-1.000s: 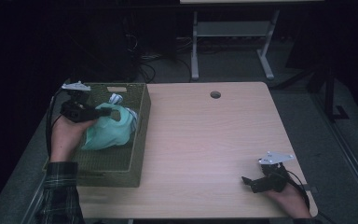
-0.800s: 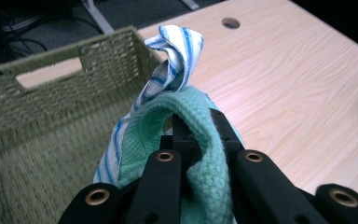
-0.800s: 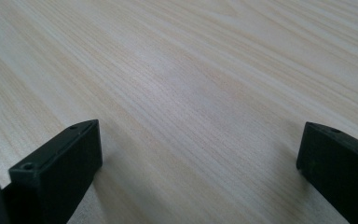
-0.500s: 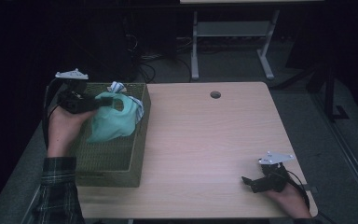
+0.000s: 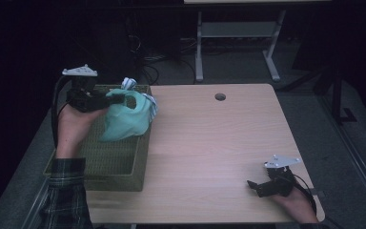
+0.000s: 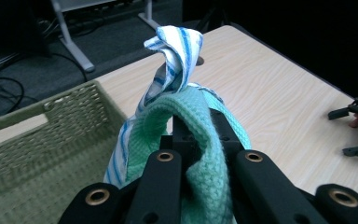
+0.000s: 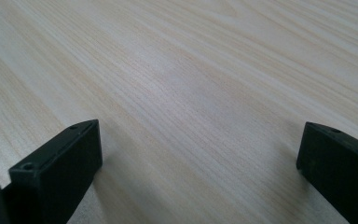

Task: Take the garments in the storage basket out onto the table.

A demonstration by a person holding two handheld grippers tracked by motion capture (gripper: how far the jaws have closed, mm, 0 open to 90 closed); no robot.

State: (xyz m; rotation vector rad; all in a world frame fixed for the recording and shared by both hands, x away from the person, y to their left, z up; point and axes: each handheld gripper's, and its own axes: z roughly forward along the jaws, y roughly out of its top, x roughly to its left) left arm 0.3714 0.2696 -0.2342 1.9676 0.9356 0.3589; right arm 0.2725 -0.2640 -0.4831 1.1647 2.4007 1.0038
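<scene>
Left claw (image 5: 116, 98) clamps a mint-green knitted cloth (image 5: 124, 119) above the green woven basket (image 5: 119, 167); the blue-striped white cloth (image 6: 172, 56) snagged on it may fall.

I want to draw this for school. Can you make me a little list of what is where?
table: light wood, with a round hole near the far edge
basket: green woven, at the table's left edge
left hand-held gripper: shut on a green cloth, held above the basket
striped cloth: blue and white, bunched up with the green one
right hand-held gripper: open, holding nothing, low over the table's near right corner
</scene>
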